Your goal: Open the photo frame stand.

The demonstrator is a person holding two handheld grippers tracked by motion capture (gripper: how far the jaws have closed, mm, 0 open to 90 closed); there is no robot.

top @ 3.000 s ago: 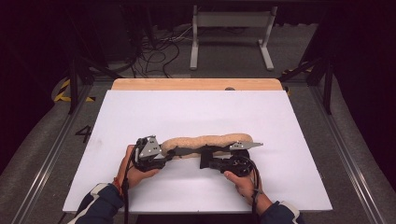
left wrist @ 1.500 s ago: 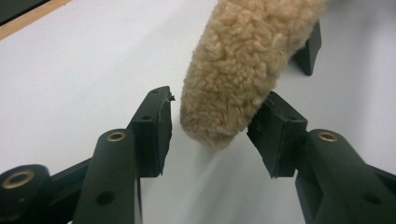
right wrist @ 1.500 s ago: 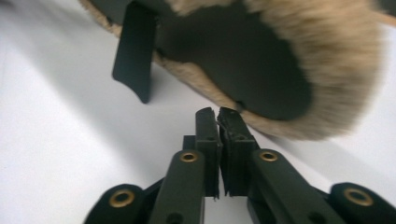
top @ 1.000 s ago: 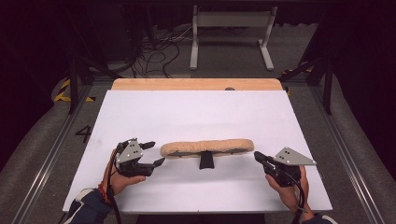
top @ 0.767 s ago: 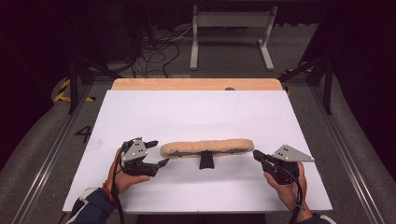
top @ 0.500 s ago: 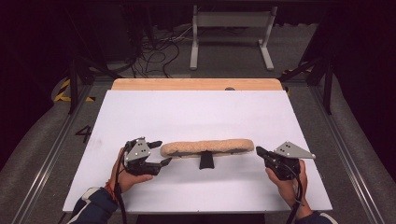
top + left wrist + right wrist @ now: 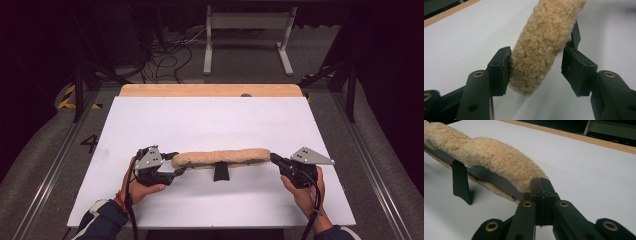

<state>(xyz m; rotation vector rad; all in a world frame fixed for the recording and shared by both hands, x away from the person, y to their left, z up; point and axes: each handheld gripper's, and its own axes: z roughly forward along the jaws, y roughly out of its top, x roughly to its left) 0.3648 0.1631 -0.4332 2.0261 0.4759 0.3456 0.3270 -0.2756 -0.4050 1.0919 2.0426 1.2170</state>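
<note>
Fleece pad: my left gripper has been closing around one end, one jaw touching, the other apart; it may squash or slip. My right gripper: jaws together against the far end; a push could tip the pad off its black stand on the desk.

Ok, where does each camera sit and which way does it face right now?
High view: fixed above the person's side, looking forward and down on the white table; both forearms, left gripper and right gripper at the ends of the fleece pad.
Left gripper view: on the left gripper, looking along its jaws, which straddle the pad's end; the right pad stands apart.
Right gripper view: on the right gripper, jaws shut at the pad's other end.
All views share the pad and table.
</note>
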